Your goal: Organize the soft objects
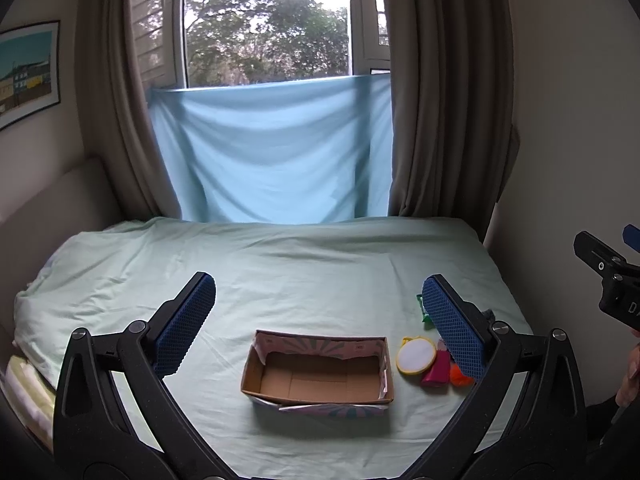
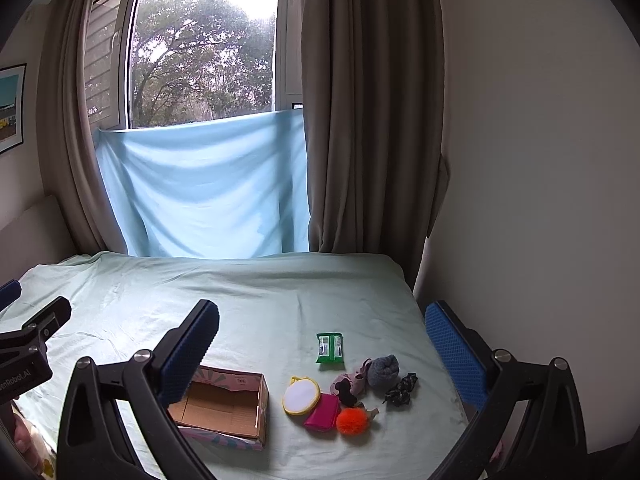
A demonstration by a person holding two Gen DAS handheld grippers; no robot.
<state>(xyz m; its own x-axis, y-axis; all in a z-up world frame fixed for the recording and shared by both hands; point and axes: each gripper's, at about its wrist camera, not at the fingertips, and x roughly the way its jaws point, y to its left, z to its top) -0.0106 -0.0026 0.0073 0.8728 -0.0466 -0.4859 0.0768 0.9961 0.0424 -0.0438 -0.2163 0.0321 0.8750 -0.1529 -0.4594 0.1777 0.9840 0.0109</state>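
Note:
An empty open cardboard box (image 1: 318, 376) (image 2: 228, 406) sits on the pale green bed. Right of it lies a cluster of soft things: a round white pad with a yellow rim (image 2: 301, 396) (image 1: 416, 357), a pink pouch (image 2: 322, 416) (image 1: 437, 370), an orange pom-pom (image 2: 351, 421) (image 1: 460, 376), a grey rolled sock (image 2: 383, 370), a dark scrunchie (image 2: 402, 390), a pink-and-black soft piece (image 2: 350, 384) and a green wipes pack (image 2: 330, 347). My left gripper (image 1: 316, 320) is open and empty above the box. My right gripper (image 2: 328, 352) is open and empty above the cluster.
The bed sheet (image 1: 280, 272) runs back to a blue cloth (image 1: 272, 152) hung under the window, with brown curtains either side. A white wall (image 2: 540, 160) stands right of the bed. A headboard (image 1: 48, 200) is at the left.

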